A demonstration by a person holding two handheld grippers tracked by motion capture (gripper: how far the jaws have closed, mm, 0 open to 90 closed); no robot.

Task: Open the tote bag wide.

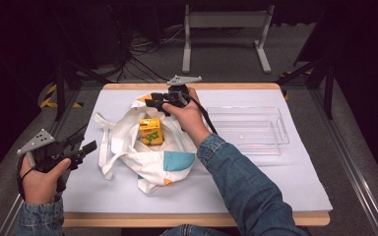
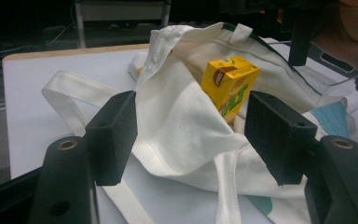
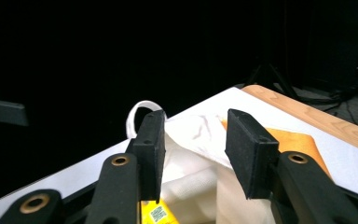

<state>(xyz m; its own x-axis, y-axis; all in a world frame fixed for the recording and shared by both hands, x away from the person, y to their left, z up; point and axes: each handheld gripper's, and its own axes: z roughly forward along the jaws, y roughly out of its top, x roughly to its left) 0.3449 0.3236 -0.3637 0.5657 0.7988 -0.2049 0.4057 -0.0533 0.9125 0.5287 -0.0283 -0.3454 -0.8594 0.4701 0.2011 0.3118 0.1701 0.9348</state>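
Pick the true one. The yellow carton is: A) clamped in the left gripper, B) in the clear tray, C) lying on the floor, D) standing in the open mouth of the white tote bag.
D: the yellow carton stands upright amid the folds of the white tote bag, apart from the clear tray.

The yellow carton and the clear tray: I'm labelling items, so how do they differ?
The yellow carton is opaque, printed and boxy; the clear tray is see-through, plain, wide and shallow. The carton stands in the open white bag; the tray lies bare on the white mat. Neither is gripped.
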